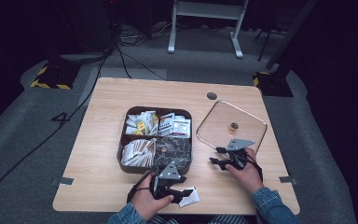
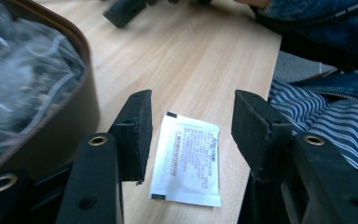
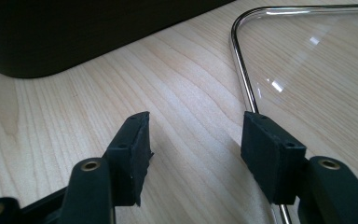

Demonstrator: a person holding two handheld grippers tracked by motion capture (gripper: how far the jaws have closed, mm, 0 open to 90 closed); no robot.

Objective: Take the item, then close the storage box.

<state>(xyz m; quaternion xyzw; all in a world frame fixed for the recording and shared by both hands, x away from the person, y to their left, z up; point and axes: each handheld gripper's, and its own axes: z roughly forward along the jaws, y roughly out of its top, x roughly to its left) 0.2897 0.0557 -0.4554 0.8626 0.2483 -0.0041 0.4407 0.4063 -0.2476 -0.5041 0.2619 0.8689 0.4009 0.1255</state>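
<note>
A white printed sachet [image 2: 186,161] lies flat on the wooden table, close to its front edge [image 1: 189,197]. My left gripper [image 2: 191,116] hovers open right over it, one jaw on either side and neither pad touching it; in the high view this gripper [image 1: 184,186] points right, just in front of the brown box [image 1: 121,154]. My right gripper [image 3: 196,135] is open with nothing between its jaws, at the near corner of a clear glass lid [image 3: 307,70]. One jaw is over the lid's metal rim, the other over bare wood.
The brown box has compartments holding several sachets and wrapped packets; its wall [image 2: 70,126] stands just left of my left gripper. The lid [image 1: 219,126] with a brass knob [image 1: 234,125] lies right of the box. A grommet hole [image 1: 211,95] sits at the back.
</note>
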